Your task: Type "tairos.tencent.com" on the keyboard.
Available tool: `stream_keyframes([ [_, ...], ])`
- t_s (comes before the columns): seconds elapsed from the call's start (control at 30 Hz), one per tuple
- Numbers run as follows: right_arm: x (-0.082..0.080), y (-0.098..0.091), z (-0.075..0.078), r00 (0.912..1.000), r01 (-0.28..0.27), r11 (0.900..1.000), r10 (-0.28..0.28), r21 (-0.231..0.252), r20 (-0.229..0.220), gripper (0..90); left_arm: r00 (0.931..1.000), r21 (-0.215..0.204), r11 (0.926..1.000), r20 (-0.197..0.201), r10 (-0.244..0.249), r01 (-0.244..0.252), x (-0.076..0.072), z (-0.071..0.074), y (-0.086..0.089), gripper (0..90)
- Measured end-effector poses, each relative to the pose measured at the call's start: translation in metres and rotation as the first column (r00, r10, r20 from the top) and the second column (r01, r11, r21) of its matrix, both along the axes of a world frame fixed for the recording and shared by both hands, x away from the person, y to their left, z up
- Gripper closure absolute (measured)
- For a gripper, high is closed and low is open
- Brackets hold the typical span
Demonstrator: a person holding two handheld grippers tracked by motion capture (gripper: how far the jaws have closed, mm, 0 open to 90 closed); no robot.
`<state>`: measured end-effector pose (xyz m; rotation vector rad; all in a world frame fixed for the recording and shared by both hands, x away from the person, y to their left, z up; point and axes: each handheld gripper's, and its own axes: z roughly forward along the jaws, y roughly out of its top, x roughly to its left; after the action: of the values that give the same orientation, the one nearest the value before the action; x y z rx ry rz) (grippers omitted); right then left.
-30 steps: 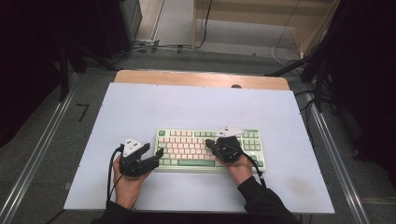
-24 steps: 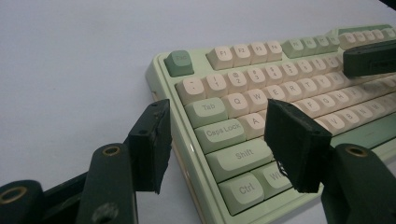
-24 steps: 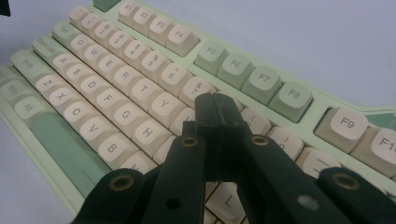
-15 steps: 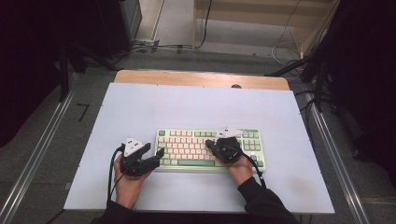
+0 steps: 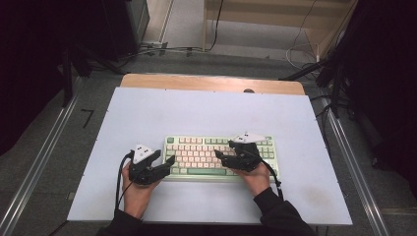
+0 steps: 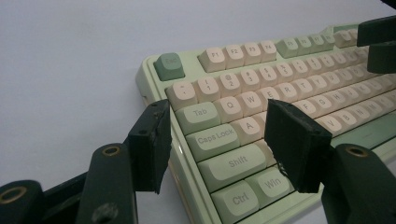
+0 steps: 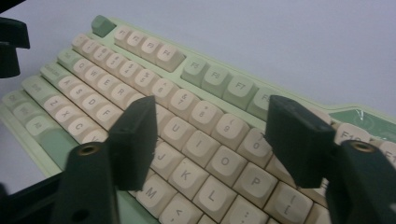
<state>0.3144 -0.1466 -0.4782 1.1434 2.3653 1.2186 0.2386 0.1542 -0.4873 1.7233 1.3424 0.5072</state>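
We noted: left gripper (image 5: 164, 163) jaws spread at keyboard (image 5: 196, 147) left end | right gripper (image 5: 223, 156) jaws just opened, spread over keys, nothing between | tabletop (image 5: 206, 113).

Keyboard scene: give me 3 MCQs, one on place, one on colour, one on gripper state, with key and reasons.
1. Where does the left gripper sit relative to the keyboard?
A. At its left end
B. Behind its far edge
C. Off by the table's far right corner

2. What colour is the Esc key?
A. Cream
B. Darker green
C. Black

3. How do the right gripper's jaws stand?
A. Shut on a keycap
B. Shut on a cable
C. Open, nothing between the pads

Answers:
1. A: the high view shows it at the keyboard's left end, and the left gripper view looks onto Tab, Caps Lock and Shift.
2. B: it is a deeper green than the pale green case and the cream letter keys.
3. C: the right gripper view shows the jaws apart above the keys; they have just been opening.
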Motion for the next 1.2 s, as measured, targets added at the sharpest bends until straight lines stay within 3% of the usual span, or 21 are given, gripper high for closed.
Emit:
stream_keyframes([
  [0.13, 0.001, -0.004, -0.002, 0.9997, 0.026, 0.9997, -0.026, -0.003, -0.003, 23.8, 0.9999, -0.001, 0.9999, -0.001, -0.013, 0.013, 0.002, 0.0, -0.002, 41.7],
  [0.47, -0.002, -0.016, -0.002, 0.9982, 0.059, 0.9982, -0.059, -0.009, -0.008, 22.4, 0.9982, -0.009, 0.9981, 0.003, -0.06, 0.06, 0.009, 0.002, -0.011, 46.3],
  [0.6, -0.003, -0.02, -0.003, 0.9971, 0.074, 0.9972, -0.074, -0.009, -0.015, 22.5, 0.9957, -0.02, 0.9955, 0.01, -0.092, 0.093, 0.013, 0.002, -0.016, 55.0],
  [0.87, -0.006, -0.028, -0.002, 0.9949, 0.1, 0.995, -0.1, -0.003, -0.01, 22.6, 0.9836, -0.028, 0.9832, -0.003, -0.18, 0.18, 0.03, 0.002, -0.038, 88.2],
  [1.2, -0.011, -0.04, -0.002, 0.9906, 0.136, 0.9907, -0.136, -0.002, -0.013, 22.6, 0.9756, -0.012, 0.9756, -0.011, -0.219, 0.219, 0.043, 0.001, -0.054, 90.0],
])
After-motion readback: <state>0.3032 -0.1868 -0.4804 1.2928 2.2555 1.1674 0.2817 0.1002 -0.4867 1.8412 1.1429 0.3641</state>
